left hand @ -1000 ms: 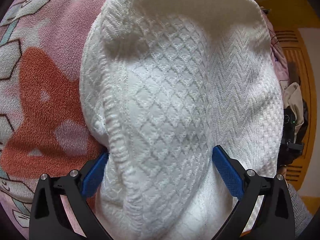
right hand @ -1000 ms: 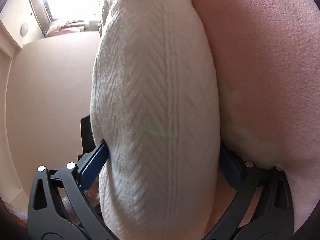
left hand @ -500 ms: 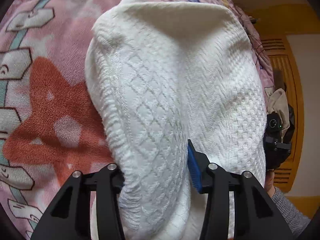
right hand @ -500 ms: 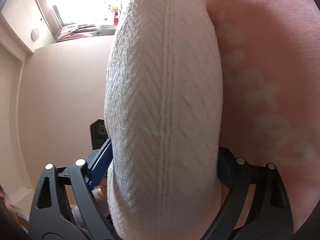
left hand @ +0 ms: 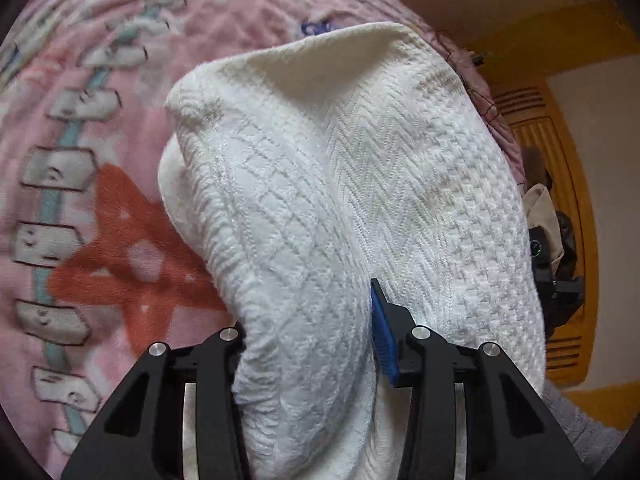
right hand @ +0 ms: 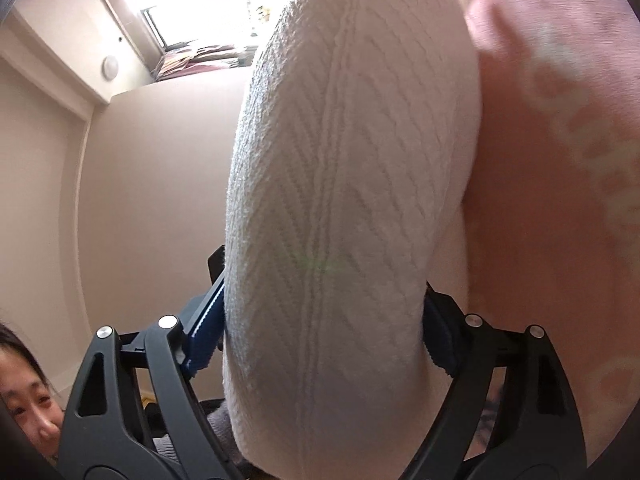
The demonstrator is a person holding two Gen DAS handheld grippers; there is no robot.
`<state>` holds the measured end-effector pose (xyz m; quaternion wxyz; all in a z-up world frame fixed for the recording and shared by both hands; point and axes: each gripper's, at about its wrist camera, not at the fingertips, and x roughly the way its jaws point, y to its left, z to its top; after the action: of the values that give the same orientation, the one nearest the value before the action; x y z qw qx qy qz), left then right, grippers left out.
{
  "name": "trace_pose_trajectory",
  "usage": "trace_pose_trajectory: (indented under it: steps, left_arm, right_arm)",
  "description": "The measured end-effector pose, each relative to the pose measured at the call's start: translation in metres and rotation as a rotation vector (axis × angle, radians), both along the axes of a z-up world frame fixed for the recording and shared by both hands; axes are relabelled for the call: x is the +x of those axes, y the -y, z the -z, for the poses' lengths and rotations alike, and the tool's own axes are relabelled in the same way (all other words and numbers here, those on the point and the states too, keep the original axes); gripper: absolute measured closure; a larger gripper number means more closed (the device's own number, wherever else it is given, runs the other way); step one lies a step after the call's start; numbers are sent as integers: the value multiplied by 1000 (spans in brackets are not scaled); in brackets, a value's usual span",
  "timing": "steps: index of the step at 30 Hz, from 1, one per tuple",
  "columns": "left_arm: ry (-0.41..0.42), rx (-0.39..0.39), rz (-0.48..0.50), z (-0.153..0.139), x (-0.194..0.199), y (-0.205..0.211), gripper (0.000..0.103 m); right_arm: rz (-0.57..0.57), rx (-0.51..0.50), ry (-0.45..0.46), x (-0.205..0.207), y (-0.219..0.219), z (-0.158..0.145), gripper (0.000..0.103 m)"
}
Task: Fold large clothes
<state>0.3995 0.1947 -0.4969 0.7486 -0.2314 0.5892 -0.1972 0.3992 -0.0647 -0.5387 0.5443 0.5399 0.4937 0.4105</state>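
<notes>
A white knitted garment [left hand: 360, 160] with diamond and zigzag patterns is bunched into a thick fold above a pink patterned blanket [left hand: 100, 92]. My left gripper [left hand: 308, 320] is shut on a narrow pinch of this fold; its blue pad [left hand: 382, 332] presses into the knit on the right side. In the right wrist view the same garment [right hand: 352, 140] fills the middle as a fat roll. My right gripper [right hand: 320, 320] holds it wide, both blue pads pressed against the roll, and its jaws are closing. The blanket [right hand: 560, 200] lies to the right.
An orange slatted wooden door [left hand: 560, 152] stands at the far right, with the other gripper's black body [left hand: 548, 272] in front and a grey sleeve [left hand: 580, 424] below. A beige wall [right hand: 140, 200], a bright window [right hand: 208, 12] and a person's head [right hand: 24, 392] appear on the left.
Both grippers closed onto the white garment, the left one far narrower than before. Both rose with it, so the cloth lifted off the blanket and more of the room shows.
</notes>
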Motion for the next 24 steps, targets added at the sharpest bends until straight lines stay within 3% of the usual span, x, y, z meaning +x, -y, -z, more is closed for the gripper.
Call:
trace_pose_trajectory:
  steps: [6, 10, 14, 19, 24]
  left_arm:
    - [55, -47, -123, -48, -27, -45, 63]
    - [77, 12, -137, -68, -49, -87, 66]
    - [103, 55, -178, -97, -81, -124, 66]
    - [156, 168, -278, -159, -134, -201, 67]
    - [211, 376, -407, -239, -198, -282, 66]
  right_arm:
    - [-46, 63, 75, -6, -32, -43, 22]
    - [-111, 23, 98, -2, -73, -62, 22]
    - [-170, 59, 110, -19, -105, -75, 22]
    - [-303, 150, 155, -46, -181, -101, 22]
    - [-464, 296, 170, -58, -305, -136, 22]
